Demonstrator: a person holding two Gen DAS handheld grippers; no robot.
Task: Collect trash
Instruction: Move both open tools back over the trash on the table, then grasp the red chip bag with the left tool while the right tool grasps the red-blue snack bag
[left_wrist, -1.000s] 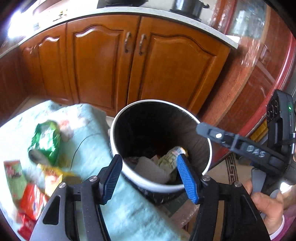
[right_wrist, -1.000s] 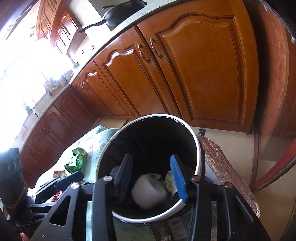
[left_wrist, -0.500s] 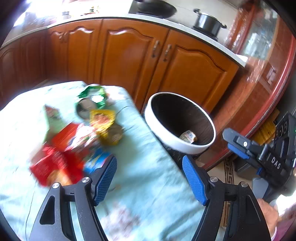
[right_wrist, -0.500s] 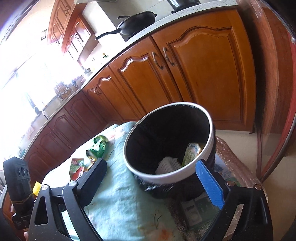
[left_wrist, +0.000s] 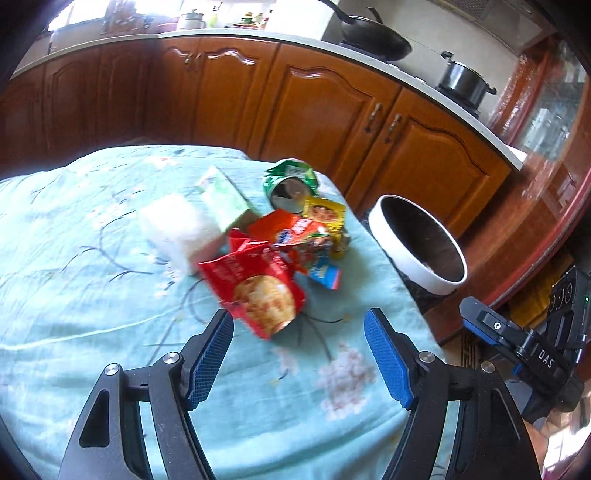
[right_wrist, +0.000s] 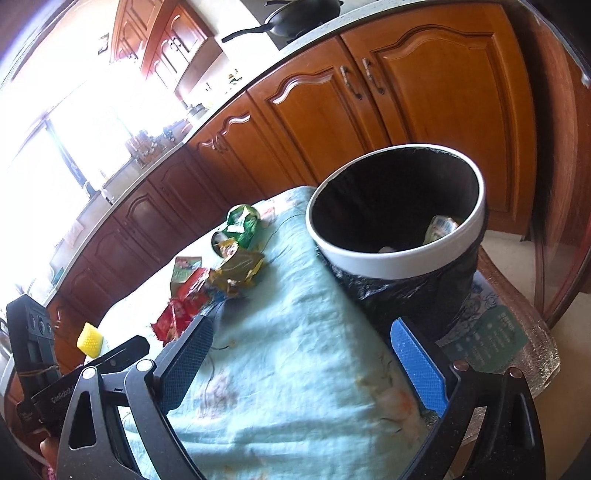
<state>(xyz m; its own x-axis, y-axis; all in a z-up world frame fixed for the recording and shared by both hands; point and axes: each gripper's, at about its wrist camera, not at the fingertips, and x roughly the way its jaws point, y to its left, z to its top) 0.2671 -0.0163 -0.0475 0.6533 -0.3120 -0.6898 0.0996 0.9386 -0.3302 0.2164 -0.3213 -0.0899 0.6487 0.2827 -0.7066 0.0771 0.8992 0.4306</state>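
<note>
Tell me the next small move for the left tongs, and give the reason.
Probably ease the left tongs forward and down onto the red snack wrapper. They are open and empty, and that wrapper is the piece of the trash pile nearest them on the teal cloth. The white-rimmed trash bin stands just off the cloth's right edge, a short carry away.

The left tool (left_wrist: 298, 354) is built of black frames with triangular cut-outs, joined by round silver screws. Its two fingers (left_wrist: 386, 363) are faced with blue, finely ribbed pads. The right tool (right_wrist: 301, 363) is made the same way, though its left pad appears dark and only its right pad (right_wrist: 419, 371) bright blue. White lettering, "DAS", is printed on the right tool's black body, with blue trim and a small green light beside it.
</note>
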